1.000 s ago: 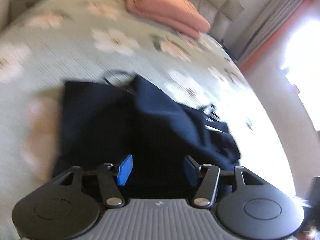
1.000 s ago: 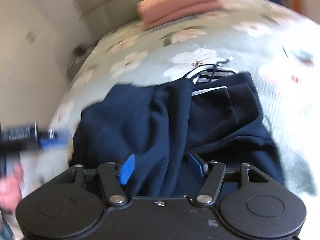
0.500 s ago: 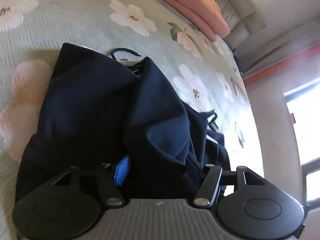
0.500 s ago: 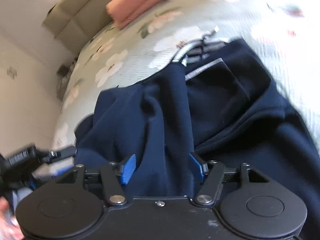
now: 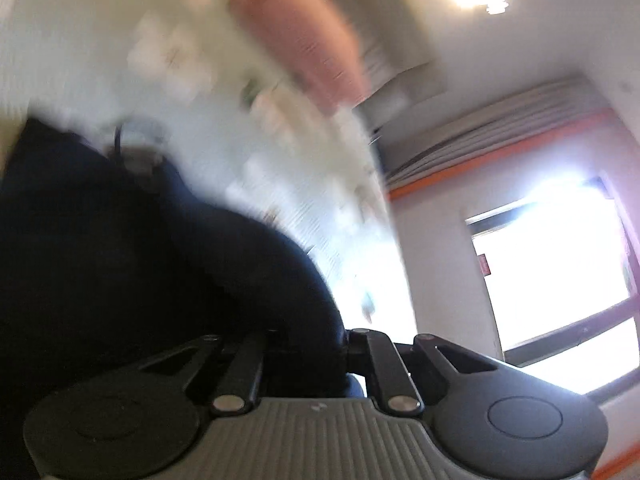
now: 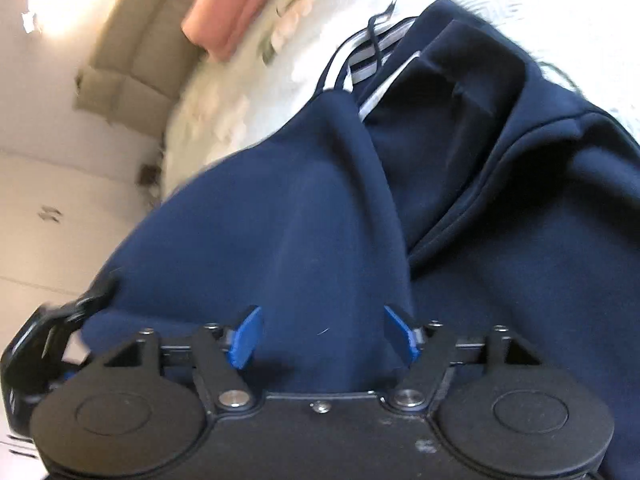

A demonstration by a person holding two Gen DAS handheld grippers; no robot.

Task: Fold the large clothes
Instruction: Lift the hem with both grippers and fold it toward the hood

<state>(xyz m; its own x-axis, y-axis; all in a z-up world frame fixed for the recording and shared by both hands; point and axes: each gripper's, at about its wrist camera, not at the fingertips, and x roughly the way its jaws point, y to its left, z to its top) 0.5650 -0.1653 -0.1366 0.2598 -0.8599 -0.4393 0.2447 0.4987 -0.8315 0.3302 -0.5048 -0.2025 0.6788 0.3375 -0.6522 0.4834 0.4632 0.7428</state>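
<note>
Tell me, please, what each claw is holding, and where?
The left claw is closing on a bunched fold of the navy garment. The right claw is opening, fabric loose between its jaws, holding nothing.

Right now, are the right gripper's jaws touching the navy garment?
Cannot tell. In the right wrist view the opening right gripper straddles a fold of the navy garment; contact unclear.

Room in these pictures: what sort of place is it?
Most likely a bedroom. A navy garment lies on a bed with a flower-print cover, a folded pink blanket rests by the padded headboard, and a curtained window lets daylight in.
</note>
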